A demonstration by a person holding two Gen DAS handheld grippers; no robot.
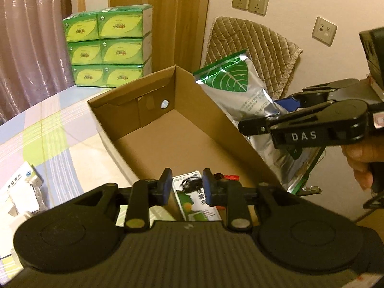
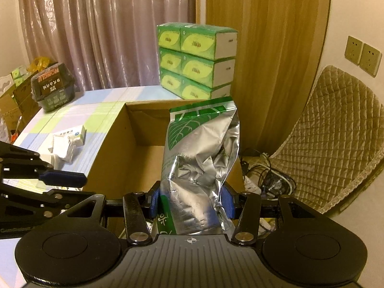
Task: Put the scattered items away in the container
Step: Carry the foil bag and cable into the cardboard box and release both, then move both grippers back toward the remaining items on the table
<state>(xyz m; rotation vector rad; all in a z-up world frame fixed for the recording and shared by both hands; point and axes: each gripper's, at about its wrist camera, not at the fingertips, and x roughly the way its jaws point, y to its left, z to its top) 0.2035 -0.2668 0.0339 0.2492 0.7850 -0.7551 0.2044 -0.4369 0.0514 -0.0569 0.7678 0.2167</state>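
Observation:
An open cardboard box (image 1: 216, 110) stands on the checked tablecloth. At its near end, on the floor of the box, lies a small green and white carton (image 1: 199, 201) with a red-tasselled thing (image 1: 228, 176) beside it. My left gripper (image 1: 186, 184) hovers just above that carton, open, with nothing pressed between its blue pads. My right gripper (image 2: 192, 199) is shut on a silver foil bag with a green leaf print (image 2: 201, 158), held upright over the right wall of the box (image 2: 112, 158). The same bag (image 1: 240, 91) and the right gripper (image 1: 271, 114) show at the right of the left wrist view.
Several green tissue packs (image 1: 110, 45) are stacked behind the box. White medicine cartons (image 2: 69, 141) lie on the cloth to its left, and a black basket (image 2: 52, 86) stands farther back. A quilted chair (image 2: 336, 132) and floor cables (image 2: 268, 175) are on the right.

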